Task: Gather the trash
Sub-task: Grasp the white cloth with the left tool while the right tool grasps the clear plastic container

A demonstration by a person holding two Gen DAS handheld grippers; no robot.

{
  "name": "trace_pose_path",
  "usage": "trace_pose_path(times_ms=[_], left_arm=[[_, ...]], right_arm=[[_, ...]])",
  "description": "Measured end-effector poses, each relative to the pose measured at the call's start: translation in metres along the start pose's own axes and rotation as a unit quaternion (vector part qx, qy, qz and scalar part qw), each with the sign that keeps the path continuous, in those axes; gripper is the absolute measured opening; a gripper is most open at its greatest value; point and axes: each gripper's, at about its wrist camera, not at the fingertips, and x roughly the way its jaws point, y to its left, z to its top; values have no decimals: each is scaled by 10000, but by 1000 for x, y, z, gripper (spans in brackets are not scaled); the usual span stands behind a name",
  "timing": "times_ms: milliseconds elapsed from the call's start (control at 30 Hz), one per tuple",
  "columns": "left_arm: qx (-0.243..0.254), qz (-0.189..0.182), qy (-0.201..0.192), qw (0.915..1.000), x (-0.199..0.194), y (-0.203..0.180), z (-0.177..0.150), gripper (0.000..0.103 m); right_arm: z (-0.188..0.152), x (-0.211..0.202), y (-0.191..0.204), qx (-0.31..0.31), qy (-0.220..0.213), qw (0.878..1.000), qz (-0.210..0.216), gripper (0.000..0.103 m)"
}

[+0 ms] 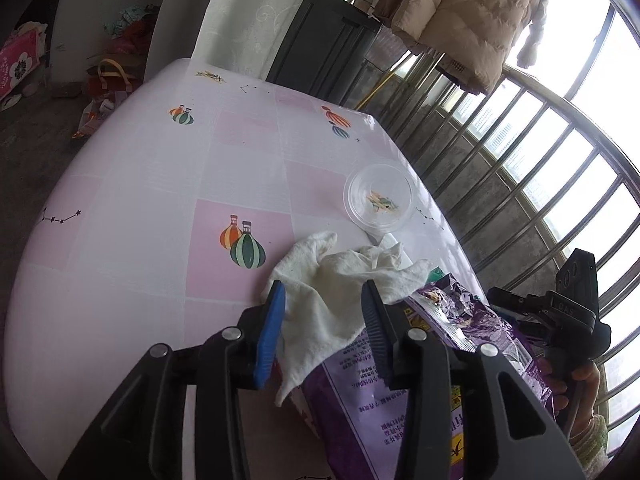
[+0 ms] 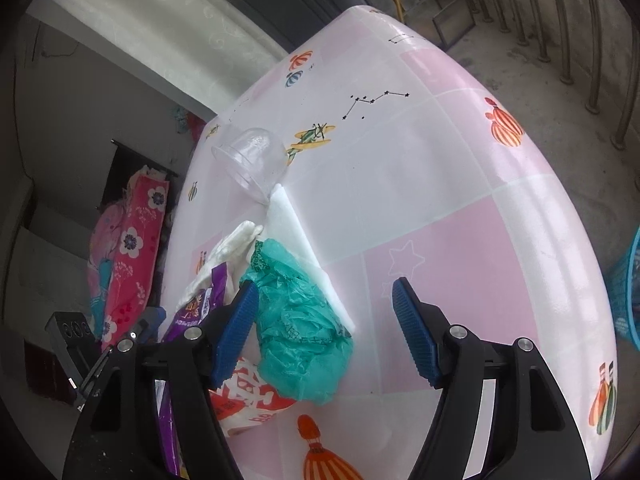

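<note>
Left wrist view has my left gripper spread wide, holding nothing, its fingers straddling the crumpled white cloth rag that drapes over the purple printed snack bag. My right gripper is equally parted and empty, just beside the crumpled teal plastic bag. All this trash sits bunched near the pink patterned tablecloth's edge, the clear plastic cup farther off. I should push lower before closing, so the fingers bite bunched fabric rather than a loose corner.

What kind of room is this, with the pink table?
Probably a lived-in home, near a barred window or balcony: a padded coat hangs by the window bars, and the table wears a printed household tablecloth.
</note>
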Motion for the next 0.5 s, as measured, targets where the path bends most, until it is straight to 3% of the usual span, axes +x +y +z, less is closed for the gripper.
trace_pose_path(times_ms=[233,500], left_arm=[[77,-101,-83,9999,1,-7,27,42],[6,-89,108,9999,20,-10,33,42]], right_arm=[[-5,-10,-6,-93,-80,9998,156,66],[-22,-1,-19,-138,364,9980,499,66]])
